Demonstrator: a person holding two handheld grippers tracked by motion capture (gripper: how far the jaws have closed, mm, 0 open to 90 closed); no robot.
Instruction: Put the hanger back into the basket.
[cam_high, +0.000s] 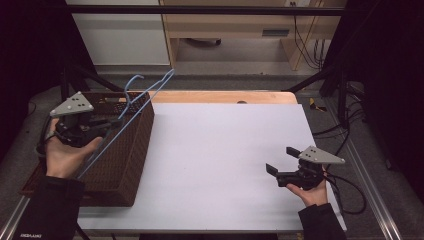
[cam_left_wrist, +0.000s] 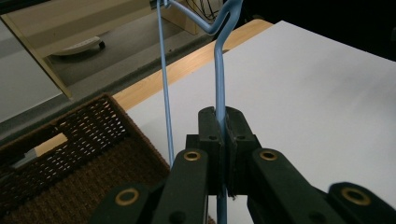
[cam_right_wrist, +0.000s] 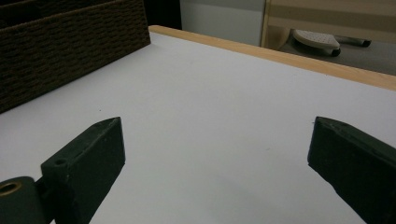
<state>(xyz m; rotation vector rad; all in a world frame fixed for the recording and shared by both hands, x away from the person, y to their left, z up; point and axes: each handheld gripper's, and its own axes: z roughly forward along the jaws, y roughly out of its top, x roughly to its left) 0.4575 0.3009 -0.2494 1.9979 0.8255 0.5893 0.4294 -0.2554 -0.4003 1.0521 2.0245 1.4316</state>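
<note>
Hanger (cam_high: 131, 102), thin blue wire, held above the brown wicker basket (cam_high: 131, 155) at the table's left edge, probably being lifted out. Left gripper (cam_left_wrist: 220, 122) has its jaws clamped on the hanger's wire below the hook. Right gripper (cam_high: 281, 161), jaws wide apart, hovers near the table's (cam_high: 215, 145) right edge; nothing lies between.

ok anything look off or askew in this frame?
Only the blue hanger: it sticks up slanted out of the wicker basket, pinched by the left gripper. Right gripper is open over bare table.
</note>
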